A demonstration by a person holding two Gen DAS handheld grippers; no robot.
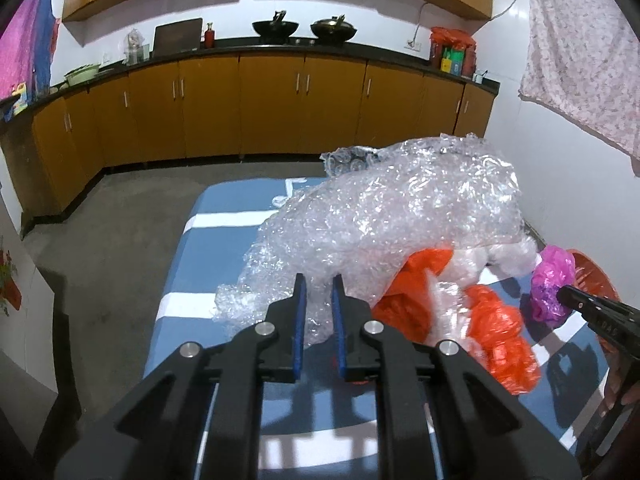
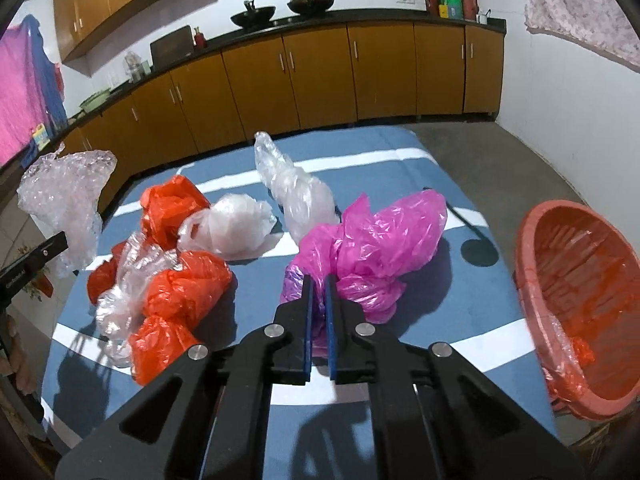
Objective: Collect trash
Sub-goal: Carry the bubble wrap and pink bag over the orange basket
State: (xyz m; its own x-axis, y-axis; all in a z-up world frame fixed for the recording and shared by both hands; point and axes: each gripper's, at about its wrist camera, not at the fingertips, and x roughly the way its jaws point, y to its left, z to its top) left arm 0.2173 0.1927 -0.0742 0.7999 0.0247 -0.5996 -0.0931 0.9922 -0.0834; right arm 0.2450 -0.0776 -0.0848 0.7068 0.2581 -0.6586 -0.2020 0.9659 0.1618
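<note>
The blue bench [image 2: 400, 184] with white stripes carries a scatter of crumpled plastic, and the red basket [image 2: 580, 304] standing at its right edge serves as the landmark for everything else. Nearest the basket, just to its left, lies the pink plastic bag [image 2: 384, 236]; the right gripper [image 2: 318, 280] has its jaws drawn narrow and clamped on the near end of that bag, with pink film bunched between the blue pads. Beyond the pink bag, further from the basket, a clear plastic bag [image 2: 292, 184] stands in a tall twist, and beside it sits a white plastic bag [image 2: 232, 228]. Still further left of the basket are the orange plastic bags [image 2: 184, 288], heaped together with a wad of clear film [image 2: 132, 280] among them. At the far side of the bench from the basket, the bubble wrap [image 1: 400, 208] hangs lifted above the surface; the left gripper [image 1: 320, 280] has its jaws nearly together and pinched on the wrap's lower edge, the sheet billowing up and away from the pads. Seen from the right wrist, the same wrap shows as a pale bunch held up at the left edge of the view. The basket itself tilts toward the bench, its inside lined with an orange bag. Behind the bench runs a row of brown cabinets [image 2: 320, 76] under a dark counter.
</note>
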